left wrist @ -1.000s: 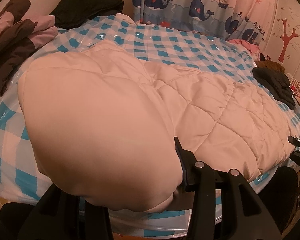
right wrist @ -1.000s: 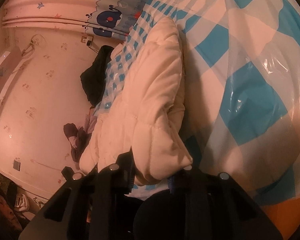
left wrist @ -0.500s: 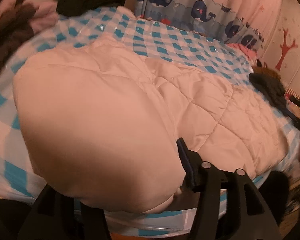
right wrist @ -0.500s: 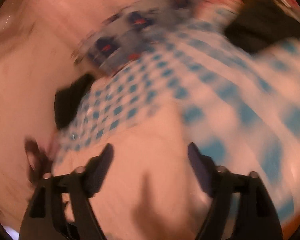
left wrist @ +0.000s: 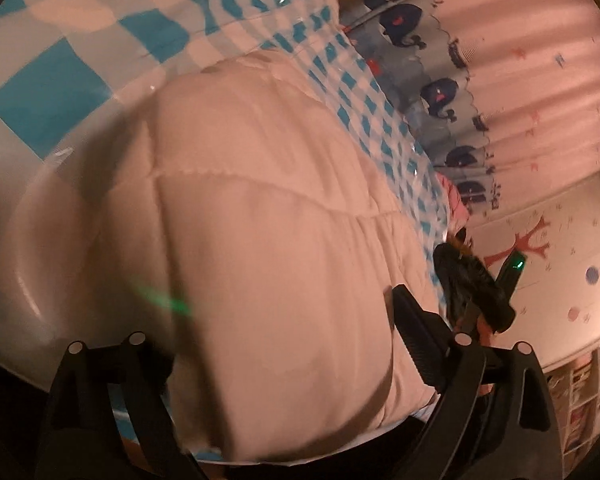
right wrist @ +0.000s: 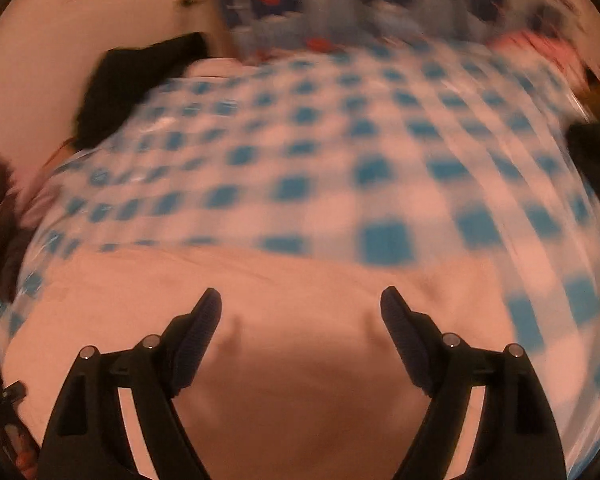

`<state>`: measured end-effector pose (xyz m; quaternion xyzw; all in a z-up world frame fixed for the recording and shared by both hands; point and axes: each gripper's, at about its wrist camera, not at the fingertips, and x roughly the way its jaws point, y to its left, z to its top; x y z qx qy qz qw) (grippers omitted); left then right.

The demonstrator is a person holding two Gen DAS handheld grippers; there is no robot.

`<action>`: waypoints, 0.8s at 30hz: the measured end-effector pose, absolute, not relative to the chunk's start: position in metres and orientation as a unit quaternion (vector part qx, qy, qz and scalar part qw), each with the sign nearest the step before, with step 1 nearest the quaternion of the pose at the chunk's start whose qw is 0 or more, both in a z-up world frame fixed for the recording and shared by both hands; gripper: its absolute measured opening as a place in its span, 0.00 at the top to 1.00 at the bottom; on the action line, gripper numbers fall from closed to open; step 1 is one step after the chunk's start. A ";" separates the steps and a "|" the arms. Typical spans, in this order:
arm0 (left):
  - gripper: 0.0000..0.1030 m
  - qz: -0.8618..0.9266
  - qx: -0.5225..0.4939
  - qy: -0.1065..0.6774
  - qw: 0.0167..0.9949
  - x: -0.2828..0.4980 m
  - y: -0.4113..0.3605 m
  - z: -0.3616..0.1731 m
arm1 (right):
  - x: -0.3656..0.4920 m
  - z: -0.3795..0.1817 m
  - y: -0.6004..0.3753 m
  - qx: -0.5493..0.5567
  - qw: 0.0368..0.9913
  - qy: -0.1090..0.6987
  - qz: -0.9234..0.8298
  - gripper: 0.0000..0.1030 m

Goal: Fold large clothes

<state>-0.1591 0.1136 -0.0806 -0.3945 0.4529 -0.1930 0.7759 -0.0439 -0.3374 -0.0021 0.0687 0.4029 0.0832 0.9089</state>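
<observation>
Left gripper (left wrist: 276,344) straddled the bulky fold of the cream quilted jacket (left wrist: 260,216), fingers spread wide; whether clenched on it, impossible to tell.
Right gripper (right wrist: 300,312) hung released just above the jacket's near edge (right wrist: 300,380) on the blue-checked cover (right wrist: 380,160). Lay lengthwise left to right along the near side. Compared with a second earlier: right grip on the corner let go, left view rolled.
</observation>
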 end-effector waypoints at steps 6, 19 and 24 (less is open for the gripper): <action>0.15 -0.161 -0.425 0.449 0.769 -0.142 0.121 -0.086 | 0.013 -0.093 -0.240 -0.040 0.847 0.517 0.121 0.13; 0.57 -0.153 -0.367 0.443 0.804 -0.124 0.106 -0.067 | -0.082 -0.062 -0.253 -0.036 0.865 0.480 0.145 0.11; 0.59 -0.145 -0.359 0.439 0.811 -0.138 0.105 -0.053 | -0.131 -0.013 -0.273 -0.024 0.895 0.423 0.142 0.11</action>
